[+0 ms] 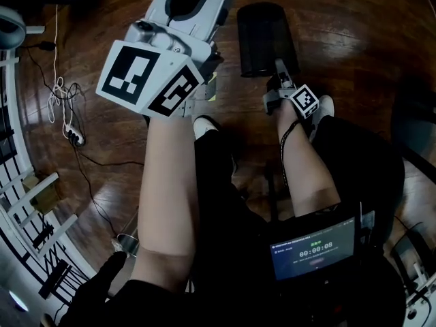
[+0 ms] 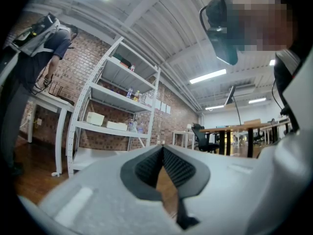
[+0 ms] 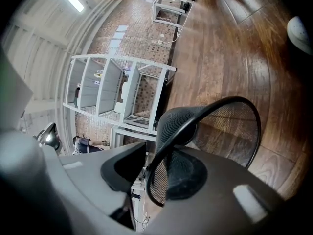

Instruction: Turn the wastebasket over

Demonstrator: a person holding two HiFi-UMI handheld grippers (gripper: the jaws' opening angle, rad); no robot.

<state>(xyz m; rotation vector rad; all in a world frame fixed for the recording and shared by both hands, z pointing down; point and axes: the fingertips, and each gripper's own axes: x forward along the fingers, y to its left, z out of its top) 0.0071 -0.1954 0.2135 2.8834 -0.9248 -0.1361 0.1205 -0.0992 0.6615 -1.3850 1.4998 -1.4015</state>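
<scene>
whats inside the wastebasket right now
Nothing shows inside the wastebasket, only its mesh wall with the wooden floor visible through it. The near, lower part of the inside is covered by the right gripper, whose open jaws straddle the rim.

The wastebasket (image 1: 264,38) is matt black metal mesh with a smooth rim, and the floor (image 1: 354,46) is glossy dark wooden boards.

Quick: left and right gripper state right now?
Left hand-held gripper: closed, empty.
Right hand-held gripper: open, wastebasket rim between its jaws, not clamped.
</scene>
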